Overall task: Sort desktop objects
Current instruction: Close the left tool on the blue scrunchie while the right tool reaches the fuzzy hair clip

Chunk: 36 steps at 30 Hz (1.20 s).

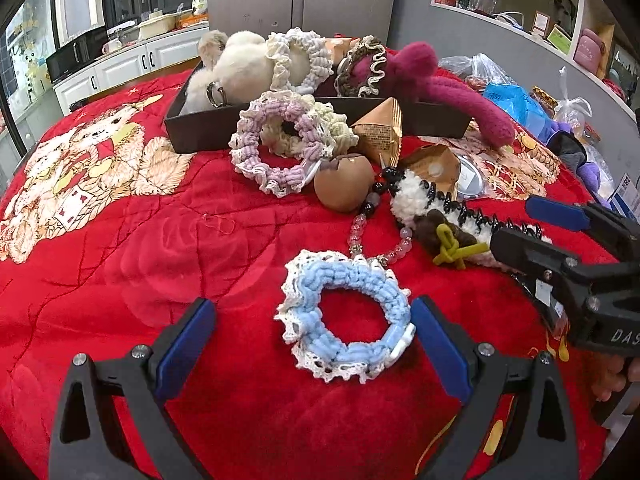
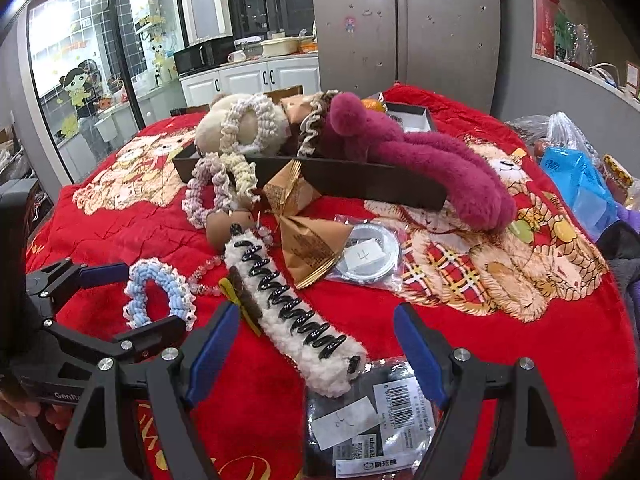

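Nearest my left gripper (image 1: 314, 338) lies the blue scrunchie (image 1: 346, 322) on the red blanket (image 1: 120, 260); my fingers stand wide apart on either side of it, the right-hand pad just beside its rim, nothing gripped. My right gripper (image 2: 318, 350) is likewise spread wide and empty above the fluffy white hair clip (image 2: 296, 328) and a packaged black item (image 2: 360, 420). Farther back, the dark tray (image 1: 320, 128) holds scrunchies and plush things.

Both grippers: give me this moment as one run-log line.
left gripper: open, astride blue-and-white crocheted scrunchie | right gripper: open, over white fluffy hair clip with black teeth | neither gripped
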Tool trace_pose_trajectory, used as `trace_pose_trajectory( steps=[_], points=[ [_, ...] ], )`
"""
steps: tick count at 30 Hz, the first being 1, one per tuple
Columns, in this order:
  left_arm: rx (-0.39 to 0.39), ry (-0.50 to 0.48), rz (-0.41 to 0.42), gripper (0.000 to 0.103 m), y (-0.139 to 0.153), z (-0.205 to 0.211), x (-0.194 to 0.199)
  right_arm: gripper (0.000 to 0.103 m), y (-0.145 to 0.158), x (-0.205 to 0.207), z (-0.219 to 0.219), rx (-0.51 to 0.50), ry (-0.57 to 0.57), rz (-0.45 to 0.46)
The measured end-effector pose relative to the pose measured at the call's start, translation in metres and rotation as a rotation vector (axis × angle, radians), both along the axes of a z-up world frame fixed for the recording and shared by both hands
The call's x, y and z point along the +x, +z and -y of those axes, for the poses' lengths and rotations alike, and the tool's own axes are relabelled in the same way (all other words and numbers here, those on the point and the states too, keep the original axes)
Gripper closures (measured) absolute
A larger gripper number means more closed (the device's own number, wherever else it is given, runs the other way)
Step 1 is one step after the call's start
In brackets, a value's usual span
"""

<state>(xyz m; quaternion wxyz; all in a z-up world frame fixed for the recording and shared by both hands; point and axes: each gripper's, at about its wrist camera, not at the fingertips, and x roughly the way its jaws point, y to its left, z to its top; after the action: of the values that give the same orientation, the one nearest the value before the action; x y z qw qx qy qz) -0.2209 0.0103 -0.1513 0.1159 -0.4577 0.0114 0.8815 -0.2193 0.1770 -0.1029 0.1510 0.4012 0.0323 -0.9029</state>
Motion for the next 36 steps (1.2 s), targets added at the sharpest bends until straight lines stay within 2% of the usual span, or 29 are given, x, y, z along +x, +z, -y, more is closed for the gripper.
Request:
trace_pose_trajectory(
  steps=[11, 24, 26, 28, 30, 31, 33, 35, 36],
  points=[
    [-0.04, -0.017, 0.002, 0.004, -0.004, -0.006, -0.002, 0.022, -0.011, -0.006, -0.005, -0.05, 0.023, 0.054],
    [-0.064, -0.012, -0.002, 0.006, -0.006, -0.008, -0.002, 0.022, -0.023, -0.007, 0.004, -0.053, 0.07, 0.094],
    [-0.062, -0.014, -0.004, 0.006, -0.006, -0.008, -0.001, 0.026, -0.024, -0.007, 0.004, -0.049, 0.062, 0.099],
    [-0.064, -0.013, -0.005, 0.006, -0.006, -0.009, -0.001, 0.044, -0.024, -0.007, 0.007, 0.007, 0.043, 0.087],
    [-0.062, -0.013, -0.008, 0.007, -0.005, -0.009, 0.0, 0.052, -0.026, -0.005, 0.015, 0.083, 0.036, 0.059],
    [-0.062, -0.011, -0.013, 0.01, -0.005, -0.008, 0.001, 0.058, -0.025, -0.003, 0.019, 0.098, 0.042, 0.05],
    [-0.062, -0.007, -0.024, 0.019, -0.003, -0.008, 0.002, 0.064, -0.024, 0.0, 0.024, 0.106, 0.058, 0.043],
    [-0.064, -0.006, -0.039, 0.039, -0.001, -0.007, 0.005, 0.068, -0.023, 0.002, 0.027, 0.098, 0.07, 0.043],
    [-0.066, -0.006, -0.044, 0.043, -0.001, -0.007, 0.006, 0.07, -0.023, 0.002, 0.027, 0.094, 0.074, 0.044]
  ],
)
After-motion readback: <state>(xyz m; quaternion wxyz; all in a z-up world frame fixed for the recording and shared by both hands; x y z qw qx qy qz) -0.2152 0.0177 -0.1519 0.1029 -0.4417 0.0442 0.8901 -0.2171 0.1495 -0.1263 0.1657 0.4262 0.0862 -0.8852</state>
